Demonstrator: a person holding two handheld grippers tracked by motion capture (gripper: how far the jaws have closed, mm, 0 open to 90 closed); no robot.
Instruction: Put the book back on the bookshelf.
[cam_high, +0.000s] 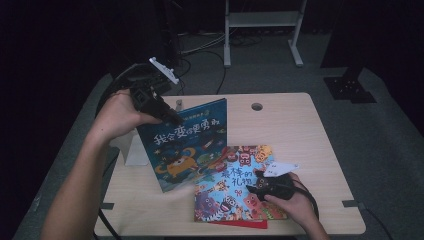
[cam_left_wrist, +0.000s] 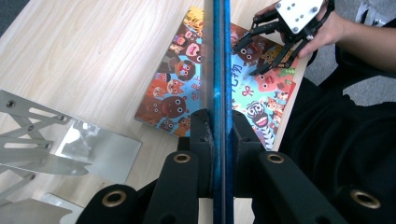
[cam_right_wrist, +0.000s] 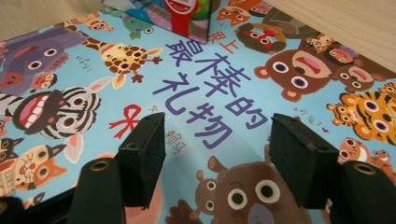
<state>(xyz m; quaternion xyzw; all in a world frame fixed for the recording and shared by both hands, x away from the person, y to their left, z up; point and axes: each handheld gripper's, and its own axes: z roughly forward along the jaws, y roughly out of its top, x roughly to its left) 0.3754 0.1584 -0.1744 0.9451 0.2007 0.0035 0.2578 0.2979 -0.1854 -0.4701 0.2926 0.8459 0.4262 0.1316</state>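
A blue picture book (cam_high: 185, 145) stands tilted on its lower edge at the table's middle left. My left gripper (cam_high: 172, 117) is shut on its upper left edge, and the left gripper view shows the thin blue edge (cam_left_wrist: 223, 70) clamped between the jaws (cam_left_wrist: 220, 121). A light-blue book covered in cartoon animals (cam_high: 230, 185) lies flat at the front right, also seen in the gripper views (cam_left_wrist: 177, 79) (cam_right_wrist: 210, 93). My right gripper (cam_high: 255, 185) (cam_right_wrist: 217, 135) rests over its cover with jaws apart and nothing between them. The left gripper view shows it too (cam_left_wrist: 266, 51).
A red book (cam_high: 240, 223) peeks out beneath the animal book at the table's front edge. A metal book stand (cam_high: 132, 150) (cam_left_wrist: 56, 154) sits left of the blue book. The wooden table (cam_high: 290, 130) has a cable hole (cam_high: 257, 106) at the back.
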